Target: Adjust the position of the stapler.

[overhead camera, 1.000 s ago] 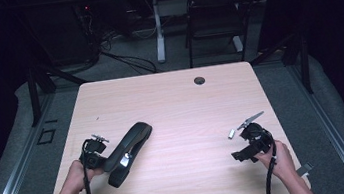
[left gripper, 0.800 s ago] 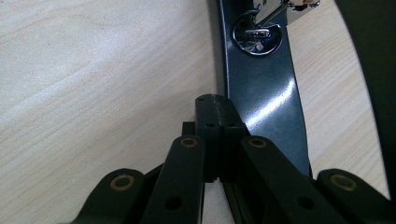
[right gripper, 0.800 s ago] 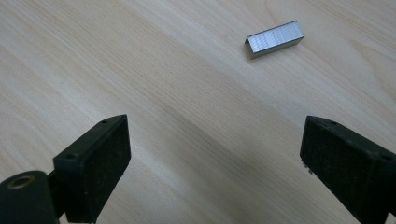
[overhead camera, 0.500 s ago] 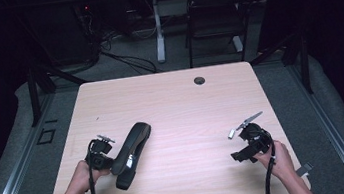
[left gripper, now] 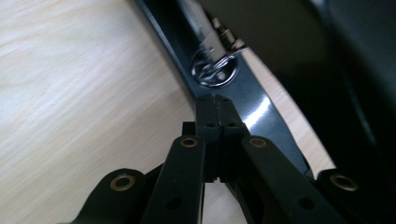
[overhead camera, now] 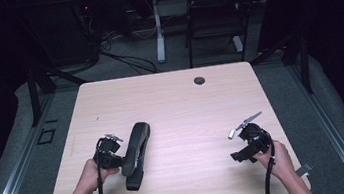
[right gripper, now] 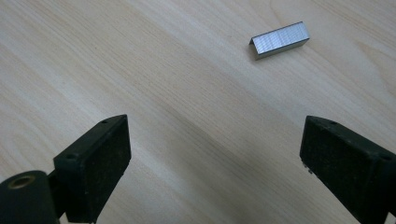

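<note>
Your left gripper point(overhead camera: 117, 152) held its fingers closed against the glossy black stapler point(overhead camera: 135, 152) on the pale woodgrain counter point(overhead camera: 170, 102); your right gripper point(right gripper: 215, 163), fingers apart, faced a ribbed metal staple strip point(right gripper: 279, 40).

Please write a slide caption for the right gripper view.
Open right gripper above the wooden table, staple strip lying ahead.

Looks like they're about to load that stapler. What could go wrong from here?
The left gripper pinches only the thin edge of the opened black stapler, so it might slip or twist loose. The strip of staples is small and lies flat on the table; the right gripper, wide open and short of it, could push it away or break it.
</note>
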Demonstrator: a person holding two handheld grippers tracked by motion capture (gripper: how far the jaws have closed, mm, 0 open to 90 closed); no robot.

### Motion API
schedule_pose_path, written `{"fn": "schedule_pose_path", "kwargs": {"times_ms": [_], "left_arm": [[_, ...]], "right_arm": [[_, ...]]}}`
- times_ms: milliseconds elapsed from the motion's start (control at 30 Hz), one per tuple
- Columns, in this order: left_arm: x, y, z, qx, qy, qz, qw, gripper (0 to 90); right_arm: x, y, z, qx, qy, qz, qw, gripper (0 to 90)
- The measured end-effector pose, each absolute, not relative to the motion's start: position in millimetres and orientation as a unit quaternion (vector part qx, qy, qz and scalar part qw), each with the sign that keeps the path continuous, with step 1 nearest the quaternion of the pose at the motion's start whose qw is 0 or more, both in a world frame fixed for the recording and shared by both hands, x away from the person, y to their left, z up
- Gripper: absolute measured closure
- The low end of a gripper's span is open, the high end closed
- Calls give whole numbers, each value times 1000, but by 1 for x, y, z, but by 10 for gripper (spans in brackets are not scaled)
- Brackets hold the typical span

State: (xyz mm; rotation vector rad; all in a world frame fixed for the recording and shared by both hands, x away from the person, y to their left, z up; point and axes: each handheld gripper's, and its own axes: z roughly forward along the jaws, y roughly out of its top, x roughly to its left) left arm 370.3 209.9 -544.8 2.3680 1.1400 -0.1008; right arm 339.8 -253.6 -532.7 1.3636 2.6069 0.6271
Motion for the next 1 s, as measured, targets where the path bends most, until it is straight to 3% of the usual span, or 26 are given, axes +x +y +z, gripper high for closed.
{"fn": "schedule_pose_path", "kwargs": {"times_ms": [267, 600, 1000], "left_arm": [[364, 183, -542, 889, 382, -23, 250, 900], [356, 198, -523, 884, 387, 5, 260, 900], [344, 169, -519, 902, 341, 13, 264, 900]], "right_arm": [[340, -254, -533, 452, 866, 203, 69, 85], [339, -255, -533, 452, 866, 204, 67, 87], [340, -253, -534, 449, 869, 199, 62, 88]]}}
